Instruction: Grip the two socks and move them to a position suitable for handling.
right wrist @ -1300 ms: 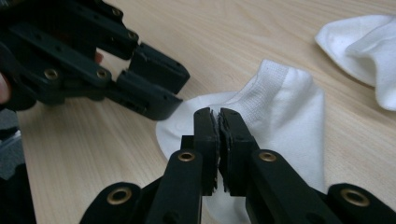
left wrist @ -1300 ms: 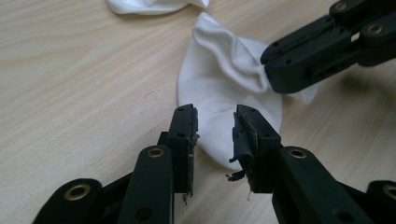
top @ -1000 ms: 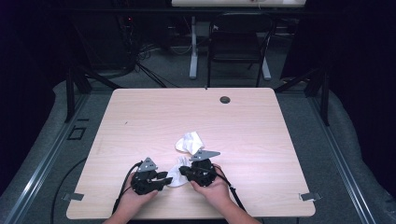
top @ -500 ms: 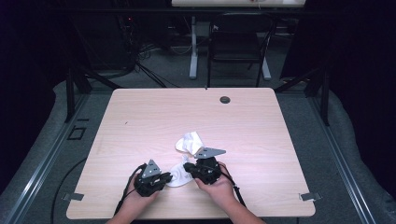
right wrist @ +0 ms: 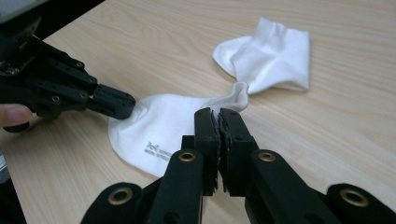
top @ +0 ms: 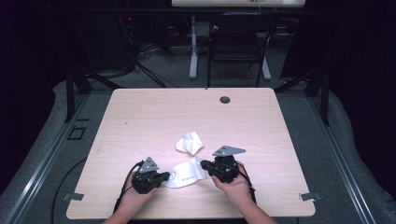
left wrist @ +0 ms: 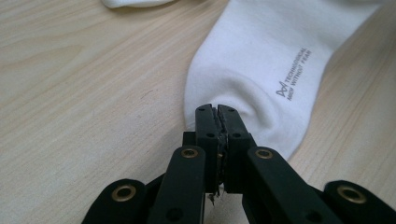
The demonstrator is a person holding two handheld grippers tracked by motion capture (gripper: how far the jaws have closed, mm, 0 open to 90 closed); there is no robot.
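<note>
Pinching the sock (top: 187, 173) between them, the left tool (top: 164, 176) and right tool (top: 204, 164), both clamped thinly on its ends, risk slipping off if pulled apart.

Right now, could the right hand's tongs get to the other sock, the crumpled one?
Probably yes, but not yet. The crumpled sock lies close by with bare table between. The right tongs are shut on the flat sock, which the left tongs pinch too, so they'd have to let go first.
</note>
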